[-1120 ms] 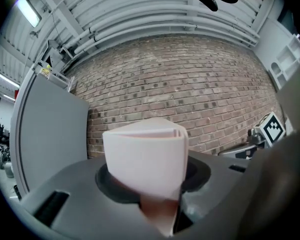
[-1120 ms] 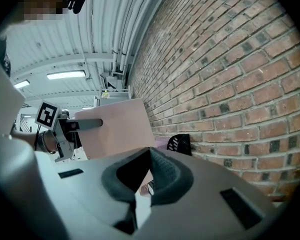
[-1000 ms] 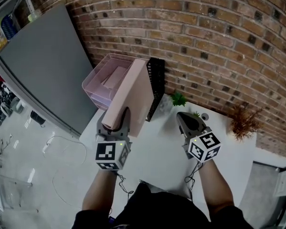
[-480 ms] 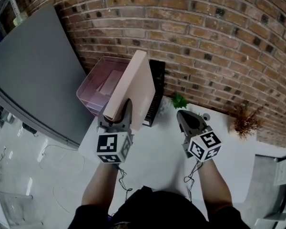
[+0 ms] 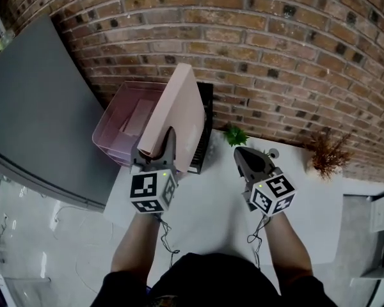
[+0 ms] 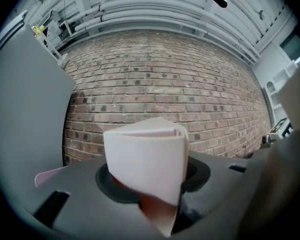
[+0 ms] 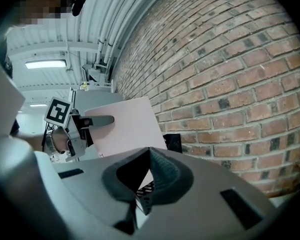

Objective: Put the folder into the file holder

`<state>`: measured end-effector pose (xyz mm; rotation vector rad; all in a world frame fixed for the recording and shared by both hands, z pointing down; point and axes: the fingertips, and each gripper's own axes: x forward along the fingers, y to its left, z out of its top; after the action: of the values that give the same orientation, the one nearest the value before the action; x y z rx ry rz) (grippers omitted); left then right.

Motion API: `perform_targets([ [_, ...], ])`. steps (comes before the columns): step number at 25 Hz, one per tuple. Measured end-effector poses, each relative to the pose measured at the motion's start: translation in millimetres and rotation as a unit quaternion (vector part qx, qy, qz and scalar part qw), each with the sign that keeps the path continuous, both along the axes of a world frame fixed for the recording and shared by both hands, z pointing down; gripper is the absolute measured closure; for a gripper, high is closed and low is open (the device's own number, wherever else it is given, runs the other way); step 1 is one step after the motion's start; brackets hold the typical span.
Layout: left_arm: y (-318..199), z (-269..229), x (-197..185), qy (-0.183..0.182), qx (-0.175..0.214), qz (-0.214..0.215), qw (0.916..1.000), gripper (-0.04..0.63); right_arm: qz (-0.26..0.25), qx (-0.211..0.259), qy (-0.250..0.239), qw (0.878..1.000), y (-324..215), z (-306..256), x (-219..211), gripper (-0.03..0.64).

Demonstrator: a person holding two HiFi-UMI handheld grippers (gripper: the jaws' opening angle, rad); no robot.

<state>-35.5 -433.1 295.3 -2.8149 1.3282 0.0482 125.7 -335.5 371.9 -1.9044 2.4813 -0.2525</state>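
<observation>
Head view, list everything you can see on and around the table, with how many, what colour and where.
folder: one, pale pink, upright in the left gripper, next to the file holder
file holder: one, black mesh, on the table at the wall
drawer unit: one, clear pink, table's left end
green plant: one, small, by the wall
dried plant: one, brown, table's right end
table: one, white
brick wall: red-brown, behind the table
grey panel: one, left of the table
left gripper: grey, shut on the folder
right gripper: grey, shut, empty
forearms: two, bare
</observation>
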Motion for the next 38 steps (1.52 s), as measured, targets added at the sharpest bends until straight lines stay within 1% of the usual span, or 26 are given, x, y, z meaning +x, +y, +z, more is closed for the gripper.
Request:
perform_targets([
  [11, -26.7, 1.9, 22.3, 0.007, 0.005, 0.002, 1.0000, 0.434, 0.023, -0.008, 0.009, 1.000, -7.0, 1.0, 10.4, 0.614],
  [16, -35.9, 3.7, 30.7, 0.016, -0.001, -0.005, 0.9999, 0.434, 0.028, -0.011, 0.008, 1.000, -8.6, 4.2, 14.2, 0.614],
  [26, -46.0, 38.7, 44.0, -0.005, -0.022, -0.012, 0.9997, 0.434, 0.035, -0.021, 0.003, 0.999, -9.1, 12.9, 17.1, 0.614],
  [31, -50.5, 57.9, 50.2, -0.015, -0.026, -0.016, 0.9994, 0.433, 0.040, -0.025, 0.002, 0.999, -7.4, 17.0, 20.0, 0.614],
  [38, -58.7, 84.6, 60.6, -0.040, -0.036, -0.018, 0.9984, 0.426, 0.049, -0.031, -0.004, 0.998, -3.0, 21.6, 24.1, 0.614],
])
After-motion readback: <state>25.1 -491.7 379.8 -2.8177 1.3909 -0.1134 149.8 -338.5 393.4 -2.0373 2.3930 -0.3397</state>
